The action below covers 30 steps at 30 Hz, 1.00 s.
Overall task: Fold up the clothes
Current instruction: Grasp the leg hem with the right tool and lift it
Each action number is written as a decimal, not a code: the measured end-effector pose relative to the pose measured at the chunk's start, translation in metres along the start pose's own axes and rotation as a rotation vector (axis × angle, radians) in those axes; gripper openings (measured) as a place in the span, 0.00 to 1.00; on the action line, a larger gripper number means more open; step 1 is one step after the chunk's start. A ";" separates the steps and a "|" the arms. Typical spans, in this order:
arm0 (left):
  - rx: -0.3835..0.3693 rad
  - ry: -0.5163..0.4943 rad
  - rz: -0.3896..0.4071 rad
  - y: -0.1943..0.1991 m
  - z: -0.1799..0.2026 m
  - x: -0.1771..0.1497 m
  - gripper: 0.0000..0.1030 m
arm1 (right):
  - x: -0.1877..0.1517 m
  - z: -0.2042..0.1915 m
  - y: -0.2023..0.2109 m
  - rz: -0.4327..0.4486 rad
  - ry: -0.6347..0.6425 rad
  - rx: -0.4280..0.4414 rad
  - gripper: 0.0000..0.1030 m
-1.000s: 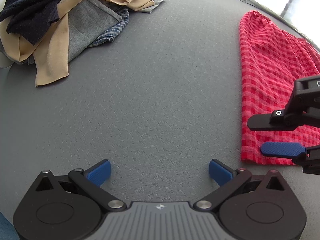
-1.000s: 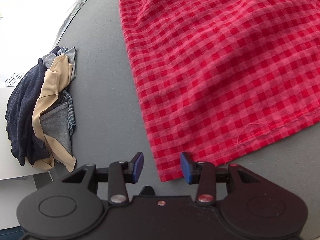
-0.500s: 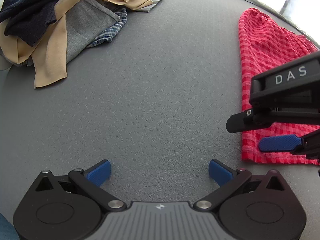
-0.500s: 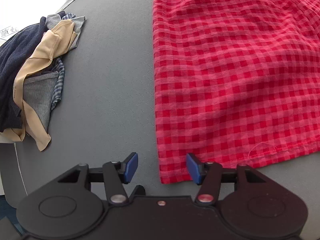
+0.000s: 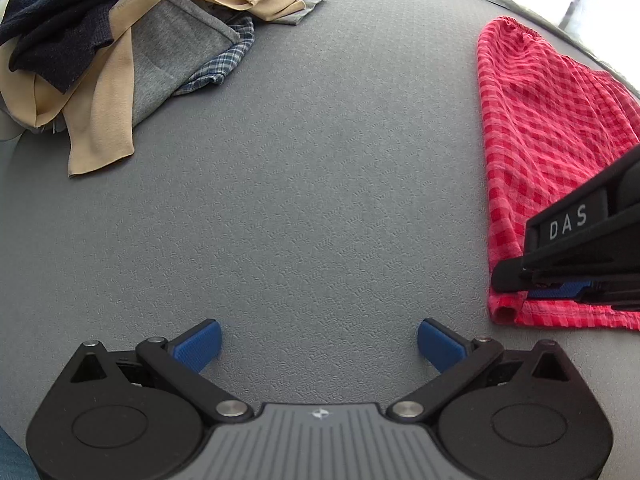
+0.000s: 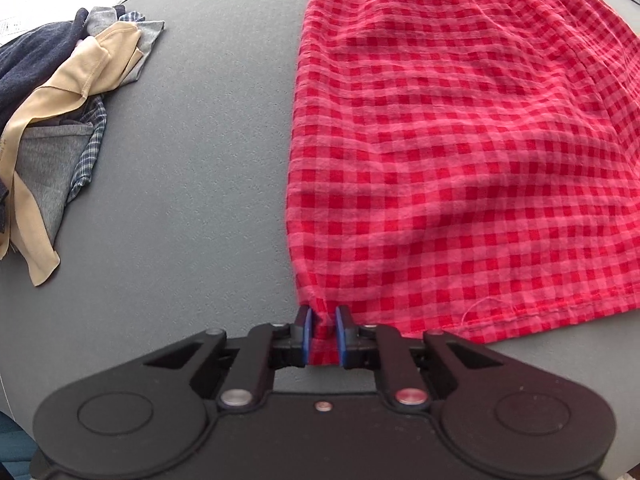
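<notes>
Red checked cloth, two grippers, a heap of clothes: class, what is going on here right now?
A person is folding clothes with a handheld gripper in each hand. The right gripper has just closed its jaws on the near left corner of the red checked cloth, which lies spread flat on the grey table. The left gripper hangs open over bare table and holds nothing. A pile of unfolded clothes, dark blue, tan, grey and plaid, waits at the far left. No fold has been made yet.

The right gripper (image 6: 321,334) jaws have just been closing and are now clamped on the red checked cloth (image 6: 460,152) corner.
</notes>
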<state>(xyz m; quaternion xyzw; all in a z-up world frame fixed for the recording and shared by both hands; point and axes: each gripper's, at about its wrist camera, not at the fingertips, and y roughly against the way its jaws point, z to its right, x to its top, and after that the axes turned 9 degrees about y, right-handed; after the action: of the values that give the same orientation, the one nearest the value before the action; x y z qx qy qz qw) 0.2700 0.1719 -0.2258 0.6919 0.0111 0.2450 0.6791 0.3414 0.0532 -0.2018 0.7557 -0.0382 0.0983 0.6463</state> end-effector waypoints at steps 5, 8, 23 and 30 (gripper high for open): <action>-0.002 -0.003 0.004 0.000 -0.001 0.000 1.00 | -0.003 0.015 0.005 0.002 -0.032 0.020 0.03; -0.004 -0.004 0.007 0.000 -0.003 0.000 1.00 | -0.002 0.019 0.005 0.008 -0.050 0.034 0.02; 0.035 0.048 0.011 0.002 0.004 -0.001 1.00 | -0.015 0.068 0.015 0.073 -0.277 0.253 0.01; 0.031 0.064 0.011 0.010 0.027 -0.002 1.00 | -0.017 0.102 0.036 0.144 -0.345 0.320 0.01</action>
<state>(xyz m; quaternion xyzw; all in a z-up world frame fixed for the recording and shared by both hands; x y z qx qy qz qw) 0.2748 0.1451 -0.2156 0.6941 0.0329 0.2707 0.6662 0.3284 -0.0546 -0.1856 0.8495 -0.1857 0.0186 0.4934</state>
